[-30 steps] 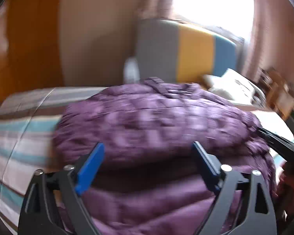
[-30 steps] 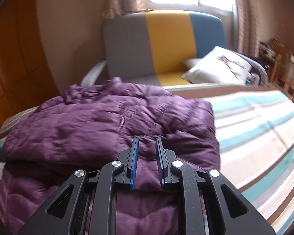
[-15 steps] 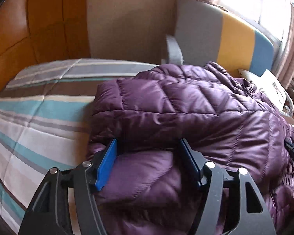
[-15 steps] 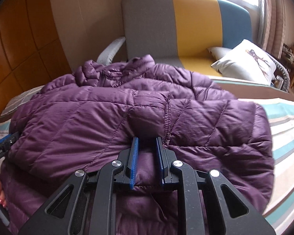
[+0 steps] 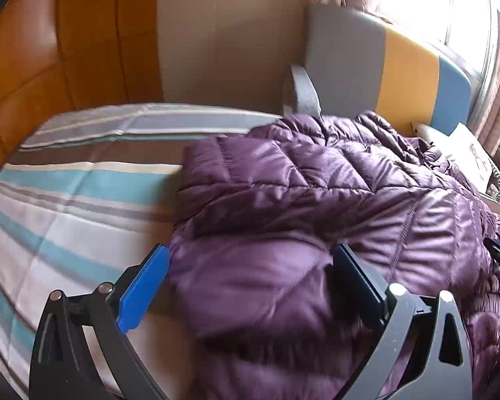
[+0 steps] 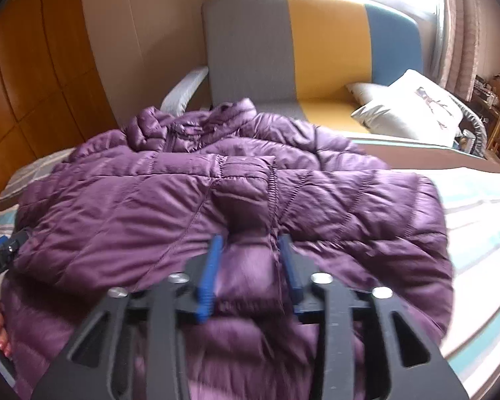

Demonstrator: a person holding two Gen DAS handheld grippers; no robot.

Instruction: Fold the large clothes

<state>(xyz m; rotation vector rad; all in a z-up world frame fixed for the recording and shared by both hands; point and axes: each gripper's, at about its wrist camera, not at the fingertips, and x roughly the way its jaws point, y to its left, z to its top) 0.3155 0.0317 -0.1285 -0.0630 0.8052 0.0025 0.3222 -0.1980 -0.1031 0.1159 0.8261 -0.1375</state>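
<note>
Releasing looks like the step in hand: the purple puffer jacket (image 6: 196, 206) lies on the striped bedspread (image 5: 70, 206), its lower part already turned up over its upper part, so that a doubled quilted edge runs across the body below the collar (image 6: 230, 110), which points toward the armchair.

On the jacket's left side, the left gripper (image 5: 250, 280) has its jaws opening, spread wide; the blue pad (image 5: 145, 291) stands just off the jacket's side edge over the bedspread, while the other pad sits against or sinks into the quilting, with a bulge of fabric between them. Nothing looks pinched there. Nearer the jacket's middle, the right gripper (image 6: 250, 266) is opening too, its jaws part-way apart with a ridge of the folded layer between them; whether the pads press the cloth I cannot tell for certain, though the fabric seems to be springing free.

Beyond the jacket's collar stands a grey, yellow and blue armchair (image 6: 313, 43) with a white cushion (image 6: 413, 106) on its seat; a wooden panelled wall (image 5: 50, 46) rises past the jacket's left side.

My judgement: one lengthwise fold is laid. The next move calls for lifting both grippers clear without dragging the puffy layer back, then taking a side edge or sleeve to fold across the body.
</note>
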